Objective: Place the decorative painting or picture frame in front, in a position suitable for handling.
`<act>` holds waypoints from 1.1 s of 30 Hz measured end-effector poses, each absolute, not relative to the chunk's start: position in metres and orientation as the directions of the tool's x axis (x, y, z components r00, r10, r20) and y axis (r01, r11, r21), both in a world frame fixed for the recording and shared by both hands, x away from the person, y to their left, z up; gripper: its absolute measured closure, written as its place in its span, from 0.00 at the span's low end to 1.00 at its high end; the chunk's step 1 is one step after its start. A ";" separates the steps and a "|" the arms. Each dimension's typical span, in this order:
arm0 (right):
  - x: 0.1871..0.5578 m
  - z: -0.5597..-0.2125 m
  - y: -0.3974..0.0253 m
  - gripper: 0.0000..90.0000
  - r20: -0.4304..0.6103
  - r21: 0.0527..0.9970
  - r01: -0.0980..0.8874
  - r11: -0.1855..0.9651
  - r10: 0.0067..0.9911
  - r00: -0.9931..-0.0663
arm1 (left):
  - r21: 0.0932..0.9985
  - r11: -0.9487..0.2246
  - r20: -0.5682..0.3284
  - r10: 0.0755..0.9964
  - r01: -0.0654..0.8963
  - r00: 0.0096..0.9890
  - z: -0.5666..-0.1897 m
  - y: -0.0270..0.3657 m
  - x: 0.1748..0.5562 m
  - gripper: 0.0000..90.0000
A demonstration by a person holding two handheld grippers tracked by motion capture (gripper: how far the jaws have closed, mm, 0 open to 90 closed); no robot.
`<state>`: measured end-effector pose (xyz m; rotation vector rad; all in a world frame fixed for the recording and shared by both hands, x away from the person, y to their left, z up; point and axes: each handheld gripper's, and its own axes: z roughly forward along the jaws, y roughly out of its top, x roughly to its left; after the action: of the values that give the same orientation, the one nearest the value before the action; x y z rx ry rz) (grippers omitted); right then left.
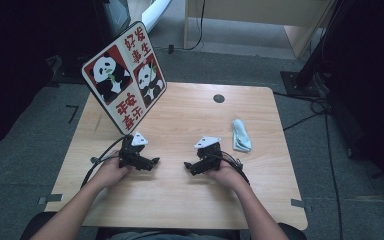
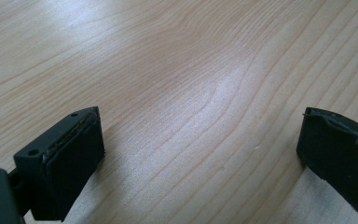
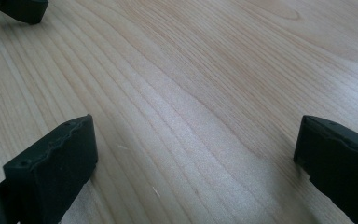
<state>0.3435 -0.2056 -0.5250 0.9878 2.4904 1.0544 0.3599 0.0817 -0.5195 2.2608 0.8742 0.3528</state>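
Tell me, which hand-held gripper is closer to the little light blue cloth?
Right. The right hand-held gripper rests just left of the crumpled light blue cloth. The left hand-held gripper sits farther off, near the panda sign.

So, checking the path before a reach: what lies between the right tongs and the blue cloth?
Nothing: in the high view, bare table separates the right tongs from the cloth.

wooden table [image 1: 180,200] on grey floor [image 1: 25,150]
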 end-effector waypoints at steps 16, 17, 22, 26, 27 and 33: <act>0.348 -0.525 -0.203 0.00 0.023 0.713 0.475 0.516 0.660 -0.751 | 0.680 -0.563 0.011 0.648 0.470 0.762 -0.519 0.094 0.355 0.01; 0.349 -0.525 -0.203 0.00 0.023 0.712 0.475 0.517 0.659 -0.751 | 0.680 -0.563 0.011 0.648 0.470 0.762 -0.519 0.094 0.355 0.01; 0.349 -0.525 -0.203 0.00 0.024 0.712 0.475 0.517 0.658 -0.752 | 0.680 -0.556 0.011 0.661 0.479 0.751 -0.519 0.094 0.355 0.01; 0.349 -0.525 -0.203 0.00 0.024 0.712 0.475 0.517 0.658 -0.753 | 0.680 -0.553 0.009 0.663 0.482 0.749 -0.519 0.094 0.355 0.01; 0.349 -0.525 -0.203 0.00 0.025 0.712 0.476 0.516 0.659 -0.752 | 0.679 -0.554 0.010 0.664 0.482 0.748 -0.519 0.095 0.355 0.01; 0.349 -0.525 -0.203 0.00 0.024 0.711 0.476 0.518 0.658 -0.753 | 0.668 -0.559 0.014 0.669 0.491 0.743 -0.515 0.100 0.355 0.09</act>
<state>0.3489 -0.2029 -0.5249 0.9581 2.5123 1.0624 0.3547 0.0997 -0.5150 2.2802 0.8690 0.3511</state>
